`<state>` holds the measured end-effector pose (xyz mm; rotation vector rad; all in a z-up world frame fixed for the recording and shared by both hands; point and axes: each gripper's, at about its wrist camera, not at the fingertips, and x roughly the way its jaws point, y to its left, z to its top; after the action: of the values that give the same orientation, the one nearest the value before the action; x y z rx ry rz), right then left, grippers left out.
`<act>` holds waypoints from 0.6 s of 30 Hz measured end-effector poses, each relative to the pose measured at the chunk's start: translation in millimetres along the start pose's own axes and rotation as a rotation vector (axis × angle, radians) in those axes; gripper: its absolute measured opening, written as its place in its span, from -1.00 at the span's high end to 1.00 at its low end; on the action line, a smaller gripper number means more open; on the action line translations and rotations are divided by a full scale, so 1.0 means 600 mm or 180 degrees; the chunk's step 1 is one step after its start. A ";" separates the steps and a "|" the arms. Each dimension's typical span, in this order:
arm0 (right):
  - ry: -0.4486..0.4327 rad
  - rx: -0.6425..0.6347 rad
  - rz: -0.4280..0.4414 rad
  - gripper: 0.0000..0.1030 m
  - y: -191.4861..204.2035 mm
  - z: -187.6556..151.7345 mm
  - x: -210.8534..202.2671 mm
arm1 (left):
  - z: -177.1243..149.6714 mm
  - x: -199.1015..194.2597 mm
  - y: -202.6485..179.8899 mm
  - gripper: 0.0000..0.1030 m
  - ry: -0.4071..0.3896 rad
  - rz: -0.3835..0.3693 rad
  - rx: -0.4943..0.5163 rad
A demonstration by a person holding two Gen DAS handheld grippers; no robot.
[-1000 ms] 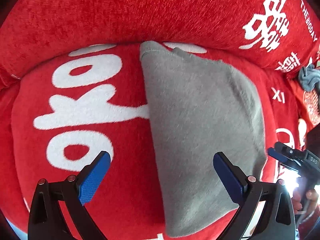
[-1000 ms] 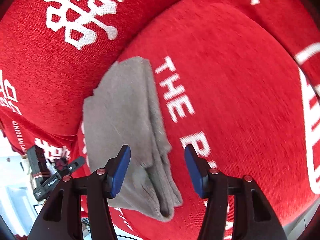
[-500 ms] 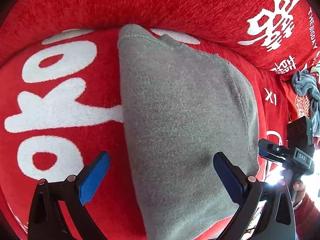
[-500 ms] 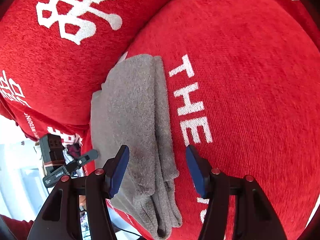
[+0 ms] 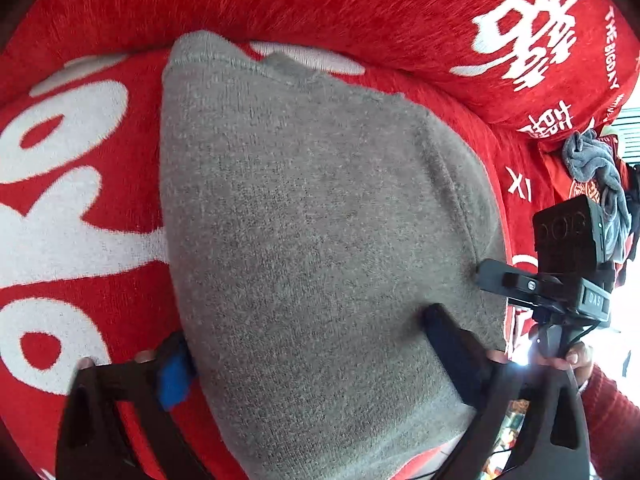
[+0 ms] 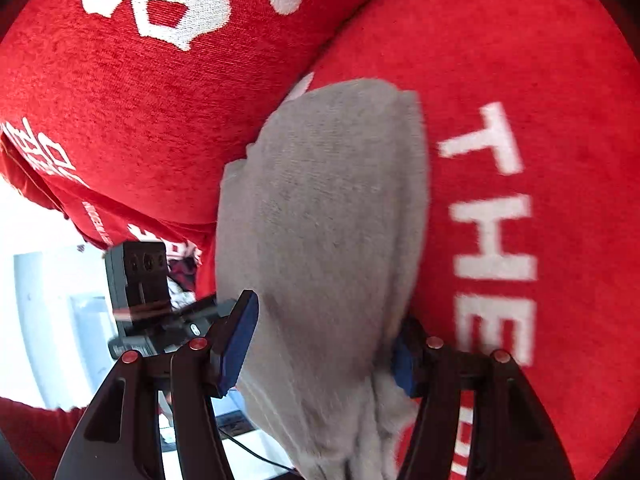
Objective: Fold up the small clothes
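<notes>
Your left gripper (image 5: 308, 344) has just been closing and straddles the grey cloth (image 5: 320, 220) without pinching it; your right gripper (image 6: 324, 344) also spans it unclamped. The cloth lies folded on the red cushion (image 5: 80, 240). Pinch all layers together before lifting.

Red sofa (image 5: 320, 4) with white lettering; bright daylight (image 6: 36, 280) beyond its edge.

Left hand-held gripper (image 5: 308, 344) jaws have just been closing; right hand-held gripper (image 6: 324, 344) jaws gape, angled downward.
</notes>
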<state>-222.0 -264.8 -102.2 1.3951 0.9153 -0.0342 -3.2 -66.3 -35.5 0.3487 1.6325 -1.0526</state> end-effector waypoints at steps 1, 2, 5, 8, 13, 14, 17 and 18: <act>0.0009 0.0052 -0.0030 0.00 0.002 -0.004 0.003 | -0.003 -0.007 -0.001 -0.49 -0.0047 0.0024 0.0023; 0.0002 0.0093 -0.0039 0.21 0.002 -0.007 0.002 | -0.008 -0.017 0.001 -0.22 -0.0100 0.0005 0.0041; -0.0110 0.0237 0.0224 0.40 0.014 -0.024 -0.013 | -0.015 -0.048 0.010 0.12 -0.0183 -0.0116 0.0070; -0.0134 0.0217 0.0341 0.41 0.042 -0.043 -0.022 | -0.023 -0.074 0.004 0.13 -0.0214 -0.0173 0.0148; -0.0137 0.0205 0.0529 0.41 0.096 -0.082 -0.025 | -0.055 -0.130 0.000 0.14 -0.0314 -0.0229 0.0233; -0.0138 0.0199 0.0561 0.41 0.107 -0.090 -0.024 | -0.064 -0.146 0.005 0.14 -0.0341 -0.0254 0.0229; -0.0109 0.0206 0.0648 0.41 0.137 -0.117 -0.016 | -0.091 -0.186 0.026 0.14 -0.0378 -0.0292 0.0200; -0.0091 0.0208 0.0666 0.41 0.143 -0.126 -0.018 | -0.100 -0.195 0.031 0.14 -0.0382 -0.0287 0.0186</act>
<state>-224.2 -186.3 -18.0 1.5414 0.7464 0.0747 12.7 24.0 60.5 0.2473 1.5241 -1.1688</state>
